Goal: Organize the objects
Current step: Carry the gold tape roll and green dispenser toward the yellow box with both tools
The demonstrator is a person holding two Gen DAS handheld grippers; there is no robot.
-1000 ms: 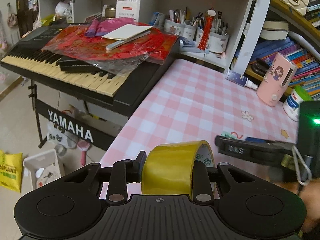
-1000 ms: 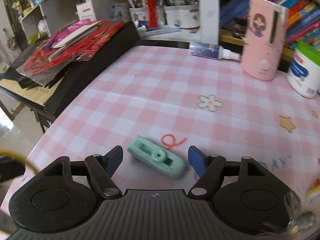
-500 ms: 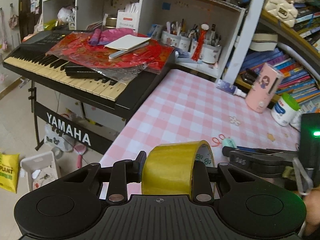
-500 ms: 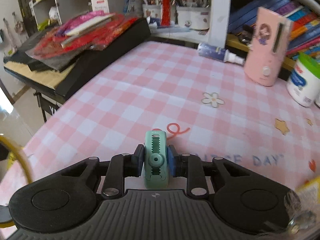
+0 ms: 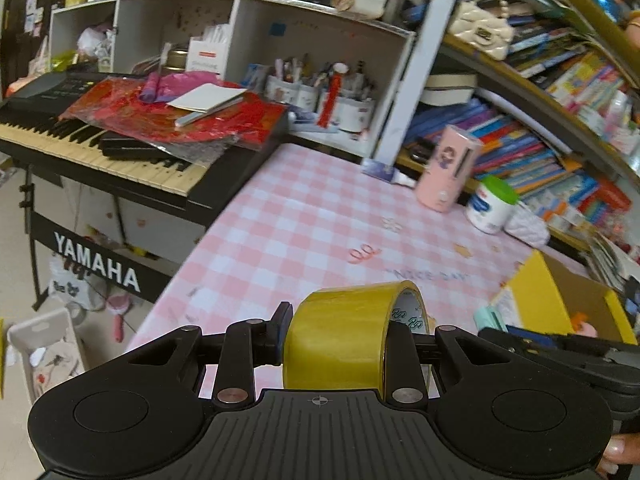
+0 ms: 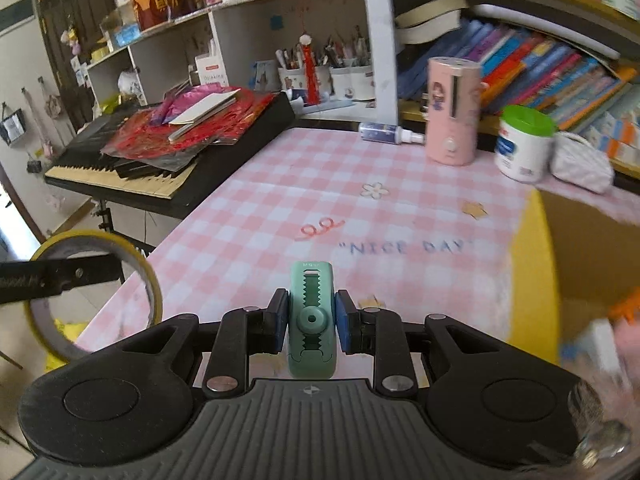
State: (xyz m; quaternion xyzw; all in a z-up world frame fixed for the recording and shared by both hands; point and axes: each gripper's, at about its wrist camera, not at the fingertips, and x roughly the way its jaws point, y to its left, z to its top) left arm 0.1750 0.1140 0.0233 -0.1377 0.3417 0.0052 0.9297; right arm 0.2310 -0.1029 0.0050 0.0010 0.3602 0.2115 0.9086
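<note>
The left tool (image 5: 340, 338) is clamped on a roll of yellow tape (image 5: 340, 344), its pads pressing the roll's two flat sides so the roll stands on edge between them, raised off the surface (image 5: 304, 216). In the right wrist view the same roll shows at the far left (image 6: 156, 280), ring-on, with one black finger of the left tool crossing it.

The right tool (image 6: 311, 322) is closed tight on a mint-green correction tape dispenser (image 6: 311, 320); the blue pads (image 6: 344, 326) squeeze its sides, the toothed slot and round hub face the camera, and its nose points away, above the pink-and-white checked cloth printed "NICE DAY". From the left wrist view the green dispenser's tip (image 5: 489, 317) peeks out at the right, just beside a yellow cardboard box (image 5: 536, 300).

That box stands open on the right part of the surface (image 6: 532, 280), with an orange item and other blurred contents inside. Further back stand a pink cylinder with a cartoon girl (image 6: 454, 112), a white tub with a green lid (image 6: 524, 142) and a small spray bottle lying on its side (image 6: 388, 133). A Yamaha keyboard (image 5: 132, 160) piled with red wrapping sits left of the surface
</note>
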